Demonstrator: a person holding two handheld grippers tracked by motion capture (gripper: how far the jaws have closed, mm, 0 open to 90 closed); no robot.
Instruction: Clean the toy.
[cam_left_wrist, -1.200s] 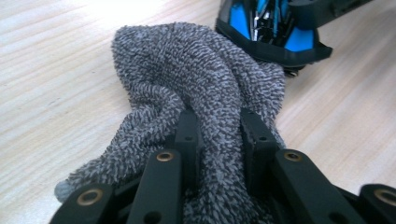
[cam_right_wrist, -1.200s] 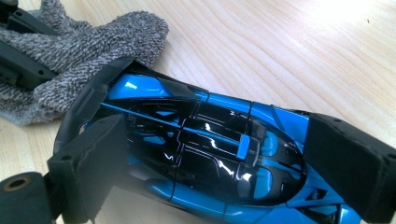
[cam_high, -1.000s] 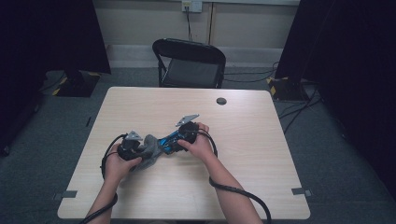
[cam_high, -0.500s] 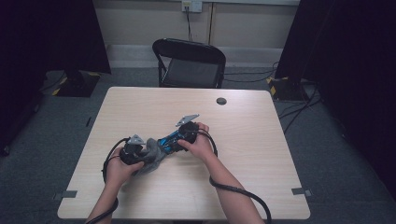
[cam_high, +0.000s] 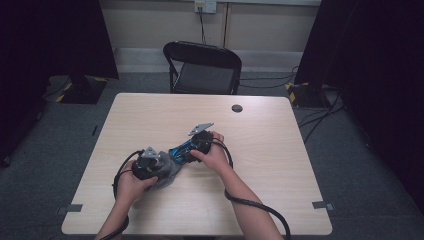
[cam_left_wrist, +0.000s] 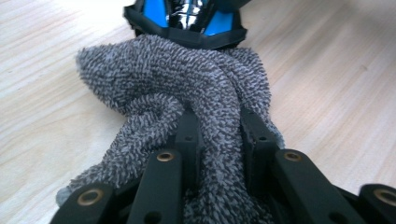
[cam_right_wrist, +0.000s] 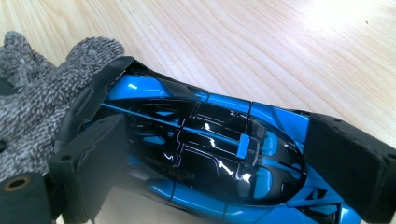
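A blue and black toy car (cam_right_wrist: 196, 149) lies on the wooden table (cam_high: 270, 165), and my right gripper (cam_right_wrist: 219, 163) is shut on its sides. In the high view the car (cam_high: 180, 150) sits in the table's middle, between my two hands. My left gripper (cam_left_wrist: 219, 126) is shut on a bunched grey terry cloth (cam_left_wrist: 177, 79). The cloth's far end presses against one end of the car (cam_left_wrist: 187, 18). From above, the cloth (cam_high: 169, 172) is just left of the car, under my left gripper (cam_high: 162, 167). In the right gripper view the cloth (cam_right_wrist: 32, 93) covers the car's left end.
A small black round disc (cam_high: 237, 108) lies on the table toward its far edge. A black folding chair (cam_high: 202, 67) stands behind the table. Cables trail from both grippers toward the near edge. Bare wood surrounds the hands on every side.
My left gripper with the cloth has shifted slightly toward the near edge. The right gripper and the car have stayed in place.
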